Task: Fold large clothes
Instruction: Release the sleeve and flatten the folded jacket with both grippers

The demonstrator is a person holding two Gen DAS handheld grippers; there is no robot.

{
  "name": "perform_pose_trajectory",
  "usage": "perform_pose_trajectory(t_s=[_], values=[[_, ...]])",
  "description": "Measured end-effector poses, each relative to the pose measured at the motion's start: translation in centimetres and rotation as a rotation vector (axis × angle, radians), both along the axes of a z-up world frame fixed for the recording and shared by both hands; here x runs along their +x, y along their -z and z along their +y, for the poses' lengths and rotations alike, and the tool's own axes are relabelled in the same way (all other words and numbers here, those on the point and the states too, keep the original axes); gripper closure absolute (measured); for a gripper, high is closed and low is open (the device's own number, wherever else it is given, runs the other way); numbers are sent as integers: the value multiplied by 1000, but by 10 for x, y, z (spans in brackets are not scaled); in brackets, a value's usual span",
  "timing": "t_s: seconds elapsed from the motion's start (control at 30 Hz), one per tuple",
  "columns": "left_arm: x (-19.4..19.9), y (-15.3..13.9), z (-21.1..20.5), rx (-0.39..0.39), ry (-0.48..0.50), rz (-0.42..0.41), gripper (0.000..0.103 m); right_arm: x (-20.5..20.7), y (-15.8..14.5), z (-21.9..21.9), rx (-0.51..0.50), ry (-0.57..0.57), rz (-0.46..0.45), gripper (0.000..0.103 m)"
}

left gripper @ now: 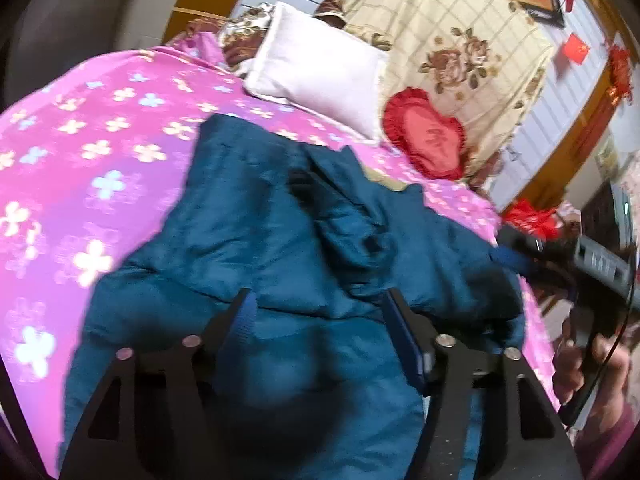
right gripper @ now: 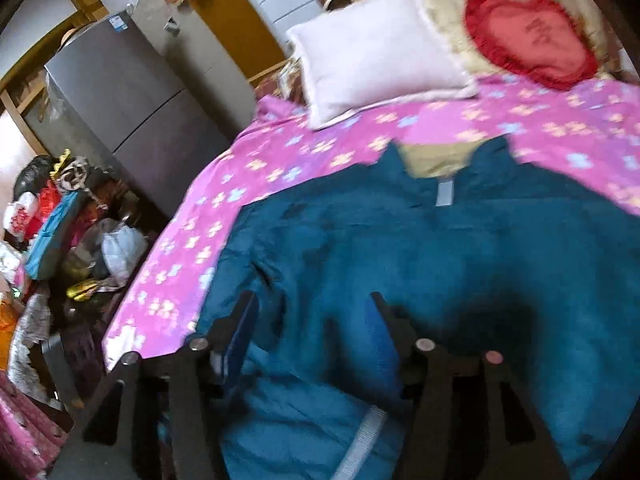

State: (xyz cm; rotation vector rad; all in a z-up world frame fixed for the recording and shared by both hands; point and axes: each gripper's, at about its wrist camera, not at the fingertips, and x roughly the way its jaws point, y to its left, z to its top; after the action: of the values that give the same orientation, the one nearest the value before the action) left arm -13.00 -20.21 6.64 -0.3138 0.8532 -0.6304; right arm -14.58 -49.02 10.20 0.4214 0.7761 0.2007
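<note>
A large teal padded jacket (left gripper: 280, 240) lies spread on a pink flowered bedsheet (left gripper: 80, 140). My left gripper (left gripper: 318, 304) is open just above the jacket, fingers wide apart with nothing between them. In the right wrist view the same jacket (right gripper: 440, 248) shows its collar with a grey tab (right gripper: 444, 192) and a grey strip (right gripper: 360, 448) near the hem. My right gripper (right gripper: 314, 304) is open over the jacket's left part. The right gripper's body and the hand holding it show in the left wrist view (left gripper: 592, 280) at the jacket's right edge.
A white pillow (left gripper: 320, 68) and a red heart-shaped cushion (left gripper: 428, 136) lie at the bed's head against a floral cloth (left gripper: 460, 40). A grey fridge (right gripper: 132, 92) and a pile of bags and clutter (right gripper: 72, 232) stand left of the bed.
</note>
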Motion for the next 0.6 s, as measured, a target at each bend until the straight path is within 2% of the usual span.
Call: perform_pose_trajectory(t_s=[0.13,0.17,0.2,0.3,0.33,0.4,0.47,0.53,0.6], values=[[2,-8,-15,-37,14,-1,52,-49,-9,-44,-71,64,0,38],[3,-11,-21,-31,2,-13,49,-60,-10,-56,-81,87,3,37],[7,-13,-28,-13,-16,-25,45,-73,-11,-68,-90,115,4,36],[28,-8,-57,88,-47,-3,45,-103,-13,-103,-93,181,5,36],[37,-5,-66,101,-44,14,51,-113,-11,-114,-89,213,6,36],[47,0,-74,144,-51,26,103,-123,-9,-128,-78,249,9,36],[55,-2,-73,208,-86,31,103,-129,-8,-136,-93,276,4,36],[55,-12,-58,186,-112,-8,103,-130,-6,-140,-144,307,15,36],[55,-17,-45,196,-140,-42,103,-122,-4,-140,-163,304,14,36]])
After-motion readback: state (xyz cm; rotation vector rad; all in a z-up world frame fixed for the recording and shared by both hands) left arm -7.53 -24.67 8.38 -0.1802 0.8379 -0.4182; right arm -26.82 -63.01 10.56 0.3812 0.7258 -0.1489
